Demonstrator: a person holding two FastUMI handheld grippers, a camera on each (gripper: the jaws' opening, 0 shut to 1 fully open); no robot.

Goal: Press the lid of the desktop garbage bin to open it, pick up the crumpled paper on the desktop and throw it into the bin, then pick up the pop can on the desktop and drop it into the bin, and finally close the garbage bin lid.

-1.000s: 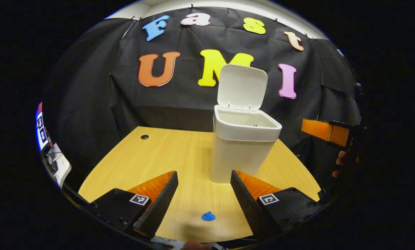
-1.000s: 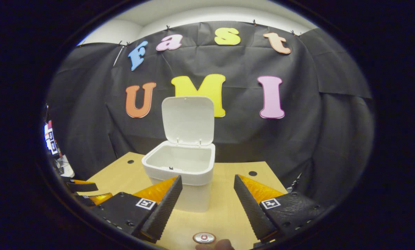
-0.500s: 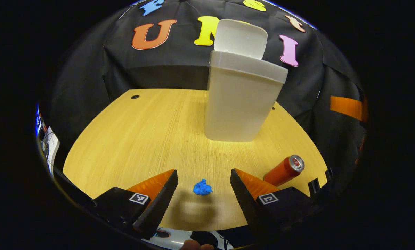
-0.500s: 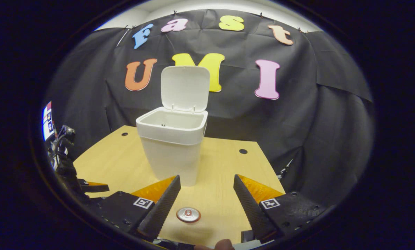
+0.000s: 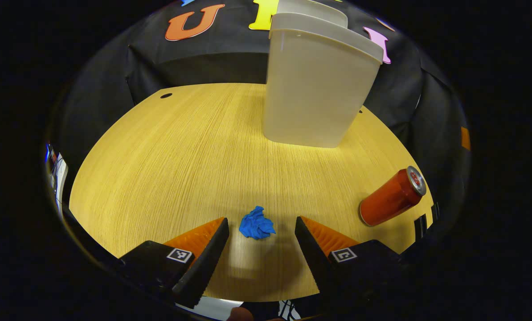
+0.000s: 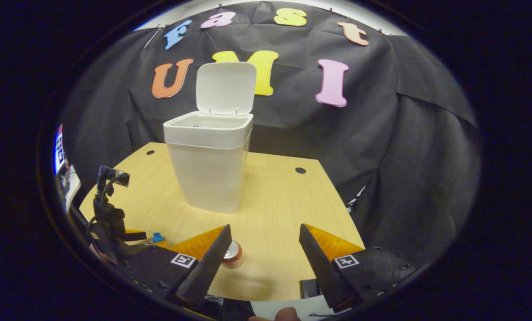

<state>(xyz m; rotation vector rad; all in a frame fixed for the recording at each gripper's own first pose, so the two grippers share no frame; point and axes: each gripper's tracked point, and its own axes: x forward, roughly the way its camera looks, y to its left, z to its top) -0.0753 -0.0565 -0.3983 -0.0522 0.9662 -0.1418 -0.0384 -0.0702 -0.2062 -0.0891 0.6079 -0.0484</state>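
Note:
The white bin stands on the wooden desk with its lid raised. A blue crumpled paper lies just ahead of my left gripper, between its open fingertips and not touched. A red pop can lies on its side near the desk's right edge in the left gripper view. In the right gripper view the can's top peeks out beside the left finger of my open right gripper. The left gripper appears at the lower left there.
Two cable holes sit near the desk's back edge. Black cloth walls surround the desk. The desk's front edge lies just under the right gripper. Screens and gear stand off to the left.
My left gripper has dropped and tilted down toward the blue paper, which now sits at its fingertips. My right gripper has lowered too, and the can has shifted beside its left finger.

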